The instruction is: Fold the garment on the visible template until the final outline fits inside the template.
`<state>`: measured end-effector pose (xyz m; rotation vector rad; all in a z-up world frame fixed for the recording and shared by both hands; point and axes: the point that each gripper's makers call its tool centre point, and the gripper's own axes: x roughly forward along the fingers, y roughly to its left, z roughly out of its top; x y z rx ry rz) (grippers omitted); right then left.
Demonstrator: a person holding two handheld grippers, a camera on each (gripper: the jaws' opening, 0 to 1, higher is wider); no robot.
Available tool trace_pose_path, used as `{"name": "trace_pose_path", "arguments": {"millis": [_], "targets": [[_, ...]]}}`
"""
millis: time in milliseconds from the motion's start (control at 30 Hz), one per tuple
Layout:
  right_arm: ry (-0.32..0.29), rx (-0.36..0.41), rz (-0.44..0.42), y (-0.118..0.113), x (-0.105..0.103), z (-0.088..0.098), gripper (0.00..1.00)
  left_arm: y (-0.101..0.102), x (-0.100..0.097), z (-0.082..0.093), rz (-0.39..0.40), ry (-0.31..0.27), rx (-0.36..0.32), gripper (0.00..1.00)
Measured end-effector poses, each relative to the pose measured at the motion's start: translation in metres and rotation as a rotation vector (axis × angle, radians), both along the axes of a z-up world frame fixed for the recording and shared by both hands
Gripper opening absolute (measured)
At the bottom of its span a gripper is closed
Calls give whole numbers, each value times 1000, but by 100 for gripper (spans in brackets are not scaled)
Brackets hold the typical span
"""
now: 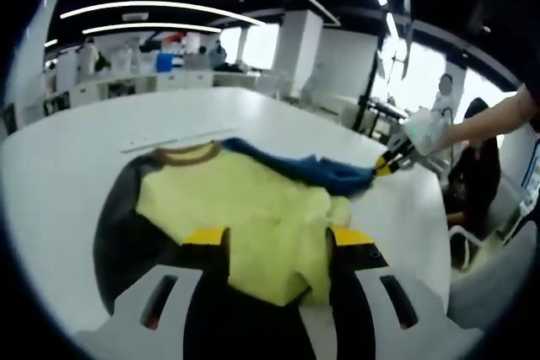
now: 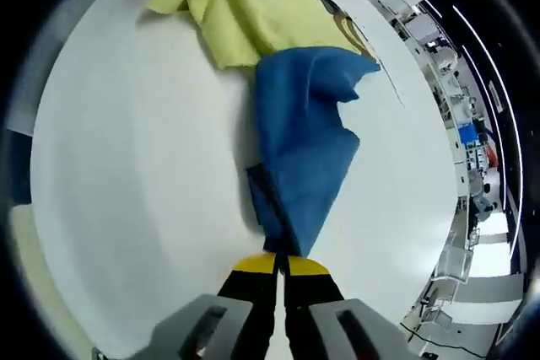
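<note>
A garment lies on the white table (image 1: pixel 59 174): a pale yellow body (image 1: pixel 245 208) with a brown collar (image 1: pixel 181 154), a dark grey part (image 1: pixel 118 225) on its left and a blue sleeve (image 2: pixel 304 141). My left gripper (image 1: pixel 278 238) is open, with its jaws standing wide on either side of the yellow fabric's near edge. My right gripper (image 2: pixel 280 264) is shut on the end of the blue sleeve, which stretches from it to the yellow body (image 2: pixel 261 14). In the left gripper view the right gripper (image 1: pixel 386 163) holds the blue sleeve (image 1: pixel 321 170) out to the right, just above the table.
A thin pale strip (image 1: pixel 169 141) lies on the table beyond the collar, and a thin dark line (image 2: pixel 390 77) runs past it. A person (image 1: pixel 472 166) sits beyond the table's right edge. Desks and chairs (image 2: pixel 472 208) stand around the table.
</note>
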<state>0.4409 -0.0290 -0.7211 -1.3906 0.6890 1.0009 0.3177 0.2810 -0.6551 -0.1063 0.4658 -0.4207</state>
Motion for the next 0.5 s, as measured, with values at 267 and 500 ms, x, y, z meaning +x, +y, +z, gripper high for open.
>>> {"name": "trace_pose_path", "arguments": {"millis": [267,500], "targets": [[-112,-19,-46,-29,43,31,0,2,1,2,6,-4,-6,41],[-159,-67,-57,-54,71,51,0,-1,2,1,5,-3,-13,41]]}}
